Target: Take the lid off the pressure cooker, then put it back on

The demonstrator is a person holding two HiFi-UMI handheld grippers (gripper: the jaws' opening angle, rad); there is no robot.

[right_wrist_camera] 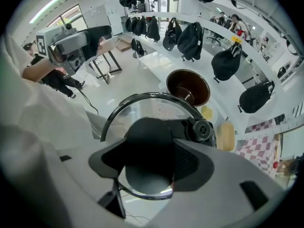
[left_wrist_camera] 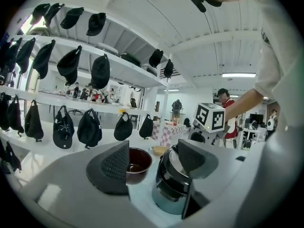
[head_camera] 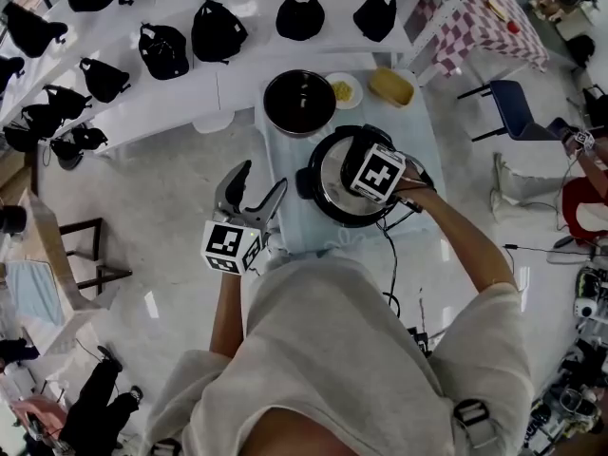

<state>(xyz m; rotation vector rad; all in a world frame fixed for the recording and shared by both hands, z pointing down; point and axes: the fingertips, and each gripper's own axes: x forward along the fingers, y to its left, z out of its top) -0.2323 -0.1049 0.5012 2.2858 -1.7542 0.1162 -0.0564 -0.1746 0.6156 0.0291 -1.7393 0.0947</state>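
**Item 1, our landmark.** A squat pressure cooker [left_wrist_camera: 167, 196] with a silver-teal body and a black upper band. It stands on a table [head_camera: 418, 136] draped in pale blue cloth.

**Item 2.** A round polished-metal lid [head_camera: 334, 174] with a black rim, which we find lying on top of the cooker. We cannot tell whether it is locked home. At its centre sits a black round knob [right_wrist_camera: 148, 134].

**Item 3.** The right gripper [right_wrist_camera: 149, 158], pointing straight down over the cooker. Its jaws are spread wide yet closed against either side of the knob. Its black-and-white marker cube [head_camera: 378, 172] covers the cooker's middle from above.

**Item 4.** The left gripper [head_camera: 258, 188], left of the cooker and clear of it, held roughly level. We record its jaws wide apart with nothing between the pads.

**Item 5.** A dark brown round bowl [head_camera: 299, 103], empty, just beyond the cooker.

**Item 6.** A small white plate [head_camera: 353, 84] bearing yellow food, and a yellow block [head_camera: 390, 86]. Both lie beyond the cooker.

**Item 7.** A black cable [head_camera: 389, 264] trailing from the cooker toward the person.

**Item 8.** Black caps [head_camera: 218, 31] hung along white shelves [head_camera: 190, 98], well beyond the cooker.
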